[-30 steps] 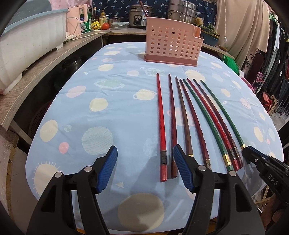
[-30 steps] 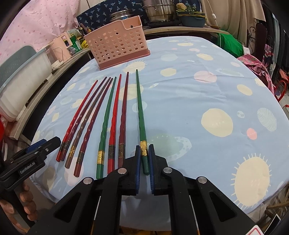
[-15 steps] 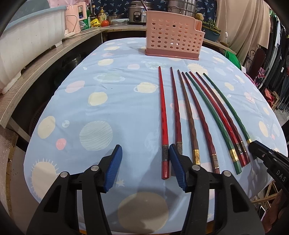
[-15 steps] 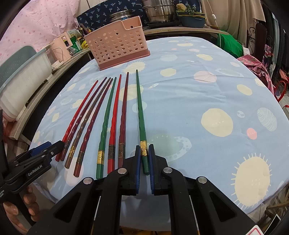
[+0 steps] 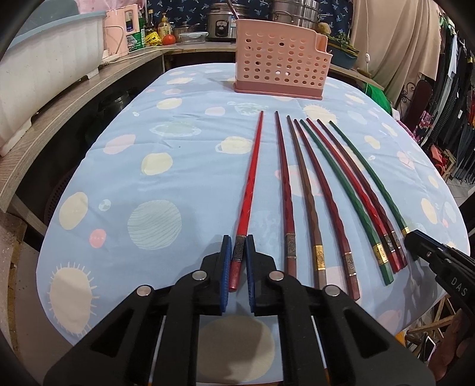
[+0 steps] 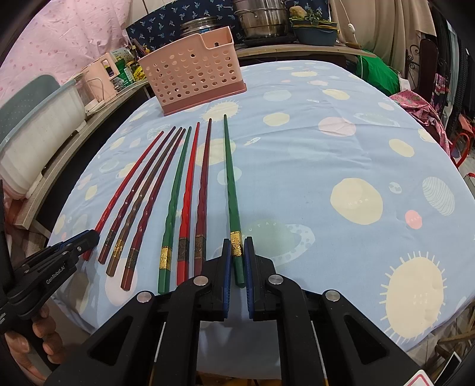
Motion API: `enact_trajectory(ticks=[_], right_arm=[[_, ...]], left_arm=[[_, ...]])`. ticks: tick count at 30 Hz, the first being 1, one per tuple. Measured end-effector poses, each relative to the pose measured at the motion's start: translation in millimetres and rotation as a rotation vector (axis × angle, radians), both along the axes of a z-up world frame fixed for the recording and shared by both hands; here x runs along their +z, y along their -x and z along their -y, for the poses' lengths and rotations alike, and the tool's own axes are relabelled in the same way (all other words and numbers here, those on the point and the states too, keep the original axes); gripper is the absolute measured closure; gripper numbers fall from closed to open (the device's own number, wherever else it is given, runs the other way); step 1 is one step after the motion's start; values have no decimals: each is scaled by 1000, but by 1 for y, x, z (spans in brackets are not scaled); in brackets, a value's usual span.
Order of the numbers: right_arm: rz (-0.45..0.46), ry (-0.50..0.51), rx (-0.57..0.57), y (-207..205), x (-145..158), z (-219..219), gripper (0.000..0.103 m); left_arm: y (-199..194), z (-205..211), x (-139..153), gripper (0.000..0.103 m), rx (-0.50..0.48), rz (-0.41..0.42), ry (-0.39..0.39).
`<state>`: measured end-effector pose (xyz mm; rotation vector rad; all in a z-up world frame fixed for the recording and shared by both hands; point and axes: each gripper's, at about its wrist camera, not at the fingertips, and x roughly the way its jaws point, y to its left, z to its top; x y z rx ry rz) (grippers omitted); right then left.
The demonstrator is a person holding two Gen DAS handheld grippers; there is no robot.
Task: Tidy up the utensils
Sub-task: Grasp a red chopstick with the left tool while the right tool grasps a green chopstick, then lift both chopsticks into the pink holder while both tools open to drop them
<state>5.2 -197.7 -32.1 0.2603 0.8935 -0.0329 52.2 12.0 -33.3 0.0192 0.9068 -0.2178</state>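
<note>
On my left gripper (image 5: pixel 238 255) the blue fingers (image 5: pixel 226 261) are closed on the thick end of the bright red chopstick (image 5: pixel 252 178), at its dark metal band. It is the leftmost one in the row, and it points away toward the pink basket (image 5: pixel 279 72). On my right gripper (image 6: pixel 237 255) the fingers (image 6: pixel 248 261) are closed on the green chopstick (image 6: pixel 230 178), just around its gold band. This one is the rightmost of the row and lies a little apart from the others. Between these two I see the other six chopsticks (image 5: pixel 314 193) side by side on the surface (image 5: pixel 178 166), which has a light blue cloth with planets and suns. They are dark red, brown, green and red, with tips toward the basket. The basket stands upright at the far side of the surface, well apart from the chopstick tips. It has round holes in its walls and a cut-out at one top corner. From my views I cannot tell if something is inside it. Behind it some steel pots (image 6: pixel 261 17) are on a counter.
</note>
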Motion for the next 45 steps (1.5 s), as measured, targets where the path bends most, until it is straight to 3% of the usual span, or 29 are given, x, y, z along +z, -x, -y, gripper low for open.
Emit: enact_trajectory(ticks=[16, 31, 45], right_arm=[[33, -32, -18, 5, 16, 6, 96], [189, -63, -65, -3, 82, 32, 96], [327, -56, -70, -34, 139, 48, 96]], left_arm=[[3, -10, 27, 96, 22, 16, 77], [-10, -24, 90, 96, 43, 115, 115], [-50, -28, 150, 96, 77, 235, 123]])
